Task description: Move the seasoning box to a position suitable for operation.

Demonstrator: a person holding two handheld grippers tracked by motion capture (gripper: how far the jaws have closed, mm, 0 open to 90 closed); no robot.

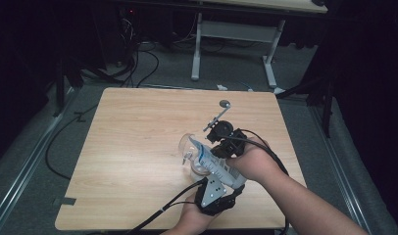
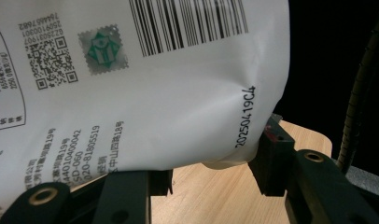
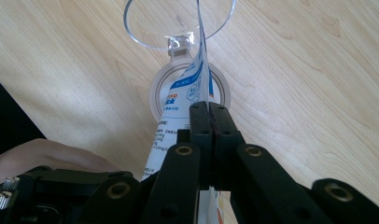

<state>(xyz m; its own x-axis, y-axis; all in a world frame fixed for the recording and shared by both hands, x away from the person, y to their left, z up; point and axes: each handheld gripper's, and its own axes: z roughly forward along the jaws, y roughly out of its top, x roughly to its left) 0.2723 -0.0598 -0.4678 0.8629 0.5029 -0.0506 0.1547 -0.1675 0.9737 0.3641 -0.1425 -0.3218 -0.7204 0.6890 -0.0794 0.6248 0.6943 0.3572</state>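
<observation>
Both hand-held grippers clamp one white pouch (image 1: pixel 214 164).
Right hand-held gripper (image 3: pixel 209 109) pinches its top edge above a clear jar (image 3: pixel 178 25); left hand-held gripper (image 2: pixel 211 179) grips its barcoded bottom.

Dim room, grey floor (image 1: pixel 177 73), cables (image 1: pixel 138 63)

We hold our left gripper (image 1: pixel 212 192) low at the near table edge, jaws clamped. Our right gripper (image 1: pixel 225 142) reaches in from the right, forearm angled across, jaws pressed tightly together, just beyond the left.
</observation>
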